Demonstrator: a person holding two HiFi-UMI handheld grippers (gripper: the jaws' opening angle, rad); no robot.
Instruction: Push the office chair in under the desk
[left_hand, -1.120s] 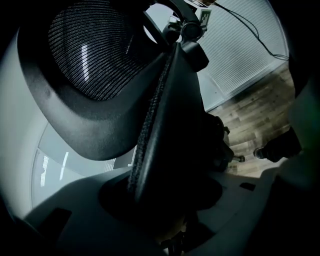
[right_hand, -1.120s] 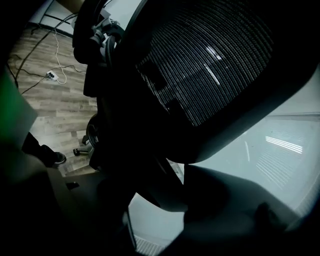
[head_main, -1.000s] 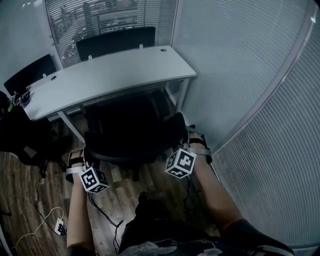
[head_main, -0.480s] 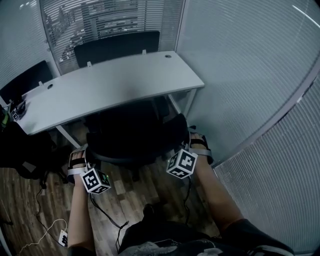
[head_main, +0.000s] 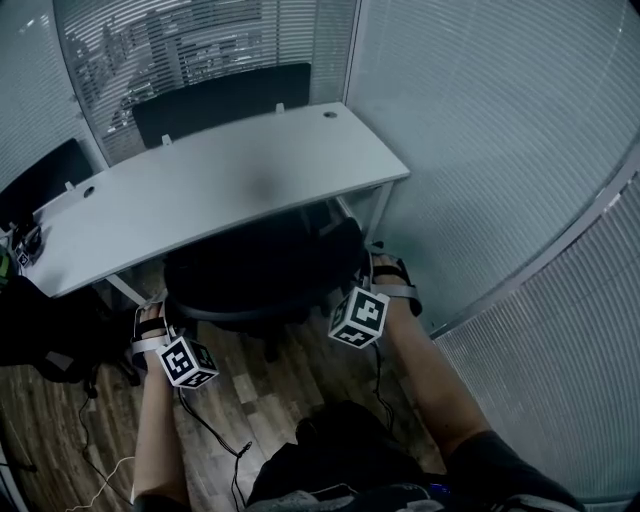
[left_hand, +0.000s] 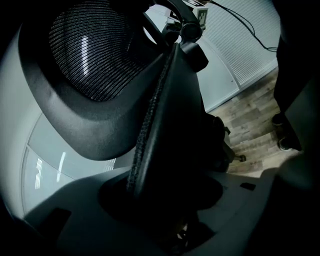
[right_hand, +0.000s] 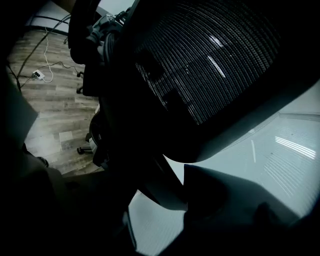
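Observation:
The black mesh office chair (head_main: 255, 270) stands with its seat partly beneath the white desk (head_main: 220, 180). My left gripper (head_main: 150, 322) is at the left edge of the backrest, my right gripper (head_main: 385, 278) at the right edge. In the left gripper view the backrest's padded edge (left_hand: 155, 115) runs down between the jaws of the left gripper (left_hand: 165, 205), which is shut on it. In the right gripper view the mesh back (right_hand: 210, 70) fills the frame. Its lower frame sits in the right gripper (right_hand: 160, 210), which looks shut on it in deep shadow.
Two more black chairs stand behind the desk, one at the middle (head_main: 220, 95) and one at the far left (head_main: 45, 175). A glass wall with blinds (head_main: 520, 150) curves close along the right. Dark gear (head_main: 40, 325) and cables (head_main: 100, 480) lie on the wooden floor at the left.
The chair has rolled further under the desk, and both grippers have moved forward with it. More of the seat is now hidden by the desktop.

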